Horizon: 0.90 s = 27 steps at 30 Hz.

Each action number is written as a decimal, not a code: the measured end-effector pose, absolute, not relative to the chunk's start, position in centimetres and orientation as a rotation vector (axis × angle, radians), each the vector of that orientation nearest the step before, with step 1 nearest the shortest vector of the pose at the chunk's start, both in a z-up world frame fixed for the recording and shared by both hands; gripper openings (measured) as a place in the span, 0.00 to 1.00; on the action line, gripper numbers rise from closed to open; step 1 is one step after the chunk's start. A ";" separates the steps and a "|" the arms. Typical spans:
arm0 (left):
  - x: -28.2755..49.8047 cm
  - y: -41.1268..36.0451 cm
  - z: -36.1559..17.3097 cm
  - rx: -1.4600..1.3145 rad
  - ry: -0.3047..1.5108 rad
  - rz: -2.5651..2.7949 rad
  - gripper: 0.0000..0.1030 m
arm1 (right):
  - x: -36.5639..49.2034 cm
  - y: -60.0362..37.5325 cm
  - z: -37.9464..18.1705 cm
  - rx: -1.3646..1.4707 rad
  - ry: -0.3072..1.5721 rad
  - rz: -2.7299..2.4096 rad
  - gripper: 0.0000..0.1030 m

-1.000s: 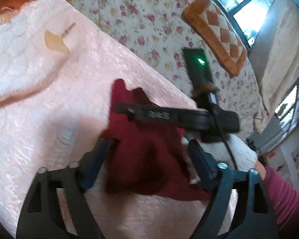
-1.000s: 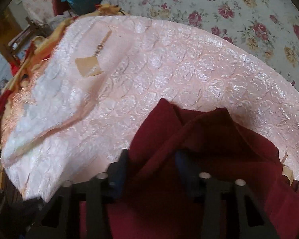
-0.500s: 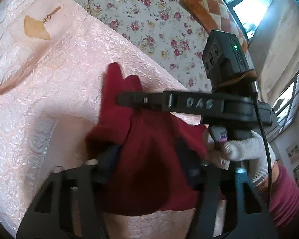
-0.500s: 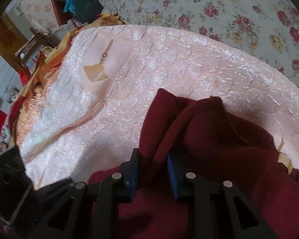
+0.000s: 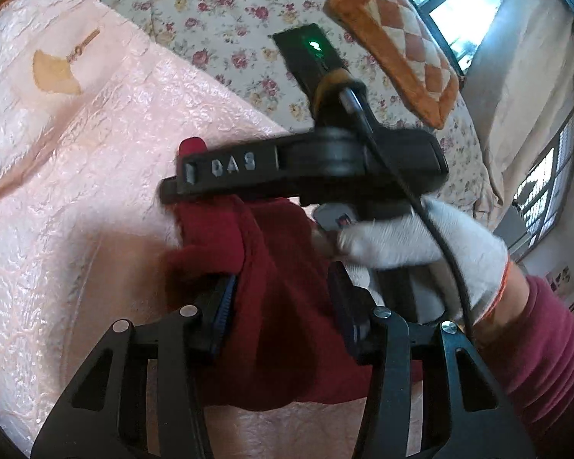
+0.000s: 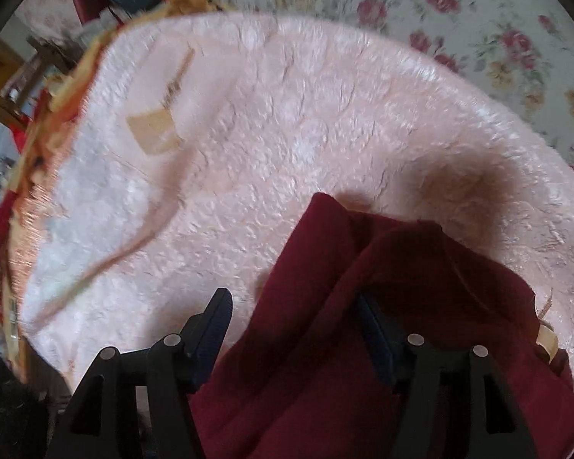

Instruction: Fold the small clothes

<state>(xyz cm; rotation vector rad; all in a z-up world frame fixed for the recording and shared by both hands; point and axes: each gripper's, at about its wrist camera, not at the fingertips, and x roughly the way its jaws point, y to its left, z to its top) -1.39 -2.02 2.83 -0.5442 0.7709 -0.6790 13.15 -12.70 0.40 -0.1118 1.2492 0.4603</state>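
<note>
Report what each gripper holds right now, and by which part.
Left gripper pinches the dark red garment at a bunched fold near its edge. Right gripper holds nothing; its jaws have just been opening around the cloth.

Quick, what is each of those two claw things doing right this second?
Left gripper: jaws just closing, pads clamped on the dark red garment.
Right gripper: jaws just opening, open; the garment lies between them.

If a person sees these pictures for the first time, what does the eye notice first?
The dark red garment, bunched on the pale pink quilt, draws the eye first. Next comes the left gripper, its jaws closed on a fold. Above it, a white-gloved hand holds the right gripper over the cloth.
</note>
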 end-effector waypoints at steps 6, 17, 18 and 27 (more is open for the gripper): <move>-2.6 -1.9 3.9 -0.469 0.757 -0.638 0.66 | 11.5 -15.4 1.0 -0.083 1.148 0.475 0.28; -1.4 -2.7 2.4 -0.371 0.797 -0.503 0.84 | 10.2 -19.6 1.3 0.065 1.112 0.497 0.26; -1.0 -3.1 2.0 -0.376 0.820 -0.505 0.84 | 10.3 -19.6 1.2 0.066 1.112 0.500 0.26; -1.5 -2.9 1.9 -0.513 0.817 -0.627 0.25 | 9.5 -19.8 1.5 0.119 1.071 0.510 0.21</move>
